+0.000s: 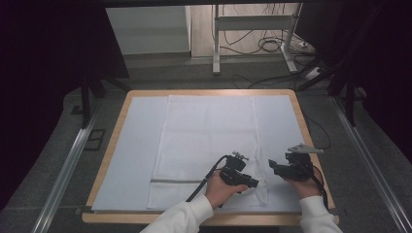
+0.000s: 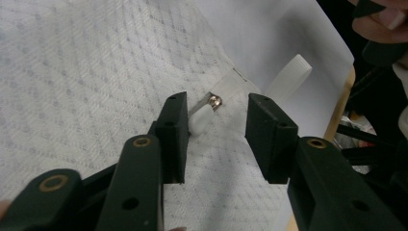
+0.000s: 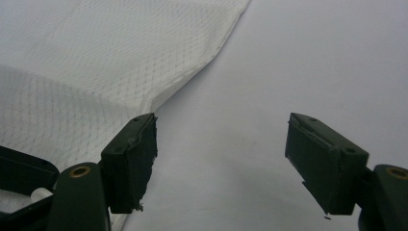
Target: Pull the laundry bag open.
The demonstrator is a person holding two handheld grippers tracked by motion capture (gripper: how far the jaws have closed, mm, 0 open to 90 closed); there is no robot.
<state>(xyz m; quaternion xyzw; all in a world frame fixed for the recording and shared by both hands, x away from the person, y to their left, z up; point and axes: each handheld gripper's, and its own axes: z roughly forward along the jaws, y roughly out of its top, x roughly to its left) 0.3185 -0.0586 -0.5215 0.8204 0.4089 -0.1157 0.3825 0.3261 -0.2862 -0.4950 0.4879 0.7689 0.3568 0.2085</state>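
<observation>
Cloth (image 1: 209, 141): white, woven, lying flat down the middle of the pale mat (image 1: 131, 145) on the wood-edged table (image 1: 115, 136), its near right corner at about 5 o'clock from the table centre. In the left gripper view a small brass snap (image 2: 217, 101) on a white tab (image 2: 200, 121) sits at that corner, with a ribbed white strip (image 2: 290, 77) just past the cloth edge at 1 o'clock.

Your left gripper (image 1: 248, 183) hangs low over the corner, jaws parted, nothing between them; the tab touches or lies just beside the inner face of the left jaw, cannot tell which. Your right gripper (image 1: 273, 166) sits at 3 o'clock of the left one, over bare mat, jaws spread wide and empty, the cloth edge just beside its left jaw.

Judgement: approach step, grasp of the corner not yet made. Next move calls for you to centre the left jaws on the tab, lower to the fabric, then close. Bring the right gripper toward 9 o'clock onto the cloth edge if a two-point lift is wanted
</observation>
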